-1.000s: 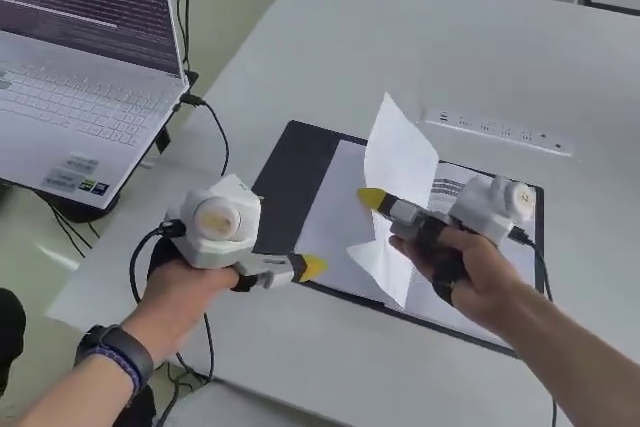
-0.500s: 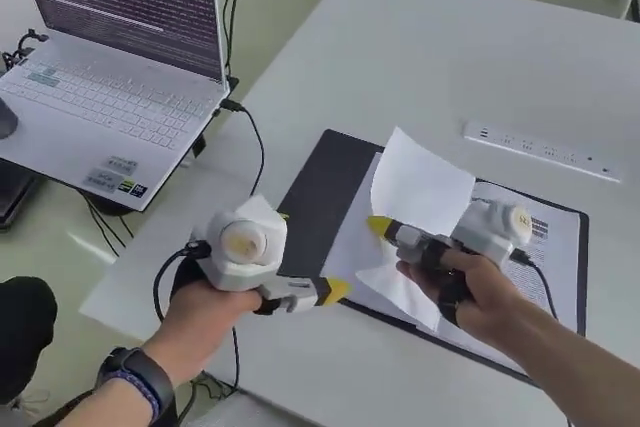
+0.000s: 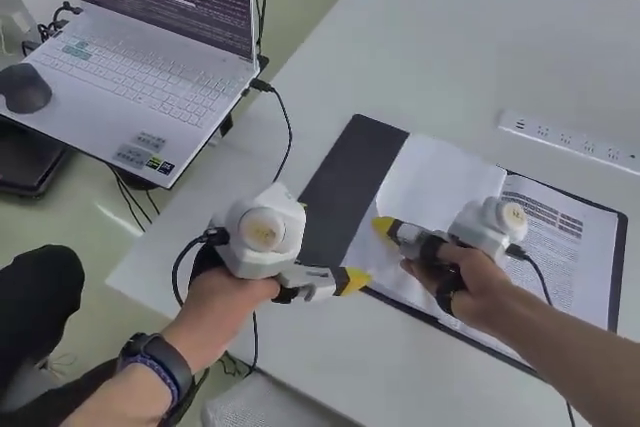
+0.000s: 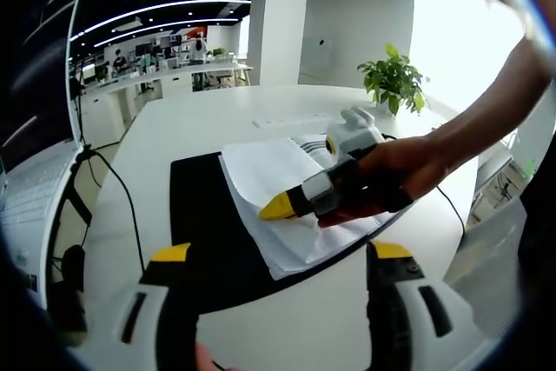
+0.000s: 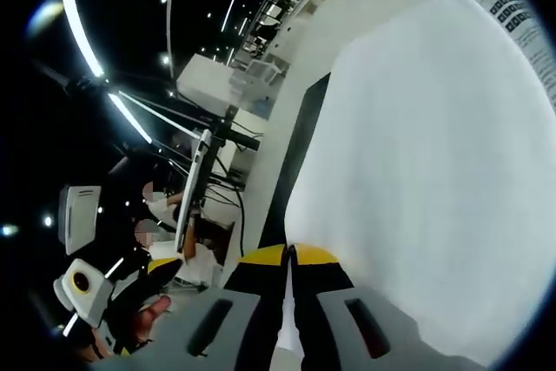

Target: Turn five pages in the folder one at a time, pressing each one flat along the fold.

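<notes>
Folder (image 3: pixel 345 192) by table (image 3: pixel 450 37) edge, right gripper (image 3: pixel 385 228) pinching page (image 3: pixel 430 187) — left gripper (image 3: pixel 355 280) gaping

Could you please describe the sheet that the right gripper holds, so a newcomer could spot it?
On the white table sits an open black folder. The sheet lies across its middle, pinched in the right gripper. Unlike the printed page beside it, its face is blank.

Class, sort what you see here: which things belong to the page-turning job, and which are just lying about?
Job: folder, page, right gripper pinching that page, left gripper with jaws open.
Lying about: laptop, mouse, power strip, cable.
</notes>
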The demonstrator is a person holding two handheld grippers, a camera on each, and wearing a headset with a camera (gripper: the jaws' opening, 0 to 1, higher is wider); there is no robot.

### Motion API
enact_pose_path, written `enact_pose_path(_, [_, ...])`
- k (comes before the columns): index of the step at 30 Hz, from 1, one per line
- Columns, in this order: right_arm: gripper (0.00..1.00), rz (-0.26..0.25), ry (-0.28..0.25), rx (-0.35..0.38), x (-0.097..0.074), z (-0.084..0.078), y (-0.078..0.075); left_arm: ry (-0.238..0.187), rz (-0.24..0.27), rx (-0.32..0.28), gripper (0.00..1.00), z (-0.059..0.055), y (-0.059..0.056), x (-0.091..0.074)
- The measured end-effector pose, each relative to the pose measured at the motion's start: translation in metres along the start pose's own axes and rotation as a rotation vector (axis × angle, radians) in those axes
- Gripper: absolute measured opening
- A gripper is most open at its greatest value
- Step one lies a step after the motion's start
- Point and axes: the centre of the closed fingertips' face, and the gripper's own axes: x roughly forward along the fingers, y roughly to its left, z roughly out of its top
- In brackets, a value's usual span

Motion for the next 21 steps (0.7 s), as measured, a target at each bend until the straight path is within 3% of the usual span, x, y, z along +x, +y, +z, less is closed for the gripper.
enact_pose_path(8, [0.02,-0.031,0.020,0.012,0.005,-0.007,-0.008,0.009,0.004,-0.006,0.80,-0.004,0.000,0.000])
enact_pose_path(11, [0.04,-0.032,0.020,-0.035,0.008,-0.007,-0.009,0.007,0.004,-0.010,0.80,-0.004,0.000,0.000])
enact_pose_path(21, [0.18,-0.001,0.001,-0.029,0.010,-0.006,0.003,0.010,0.010,-0.017,0.81,-0.006,0.003,-0.002])
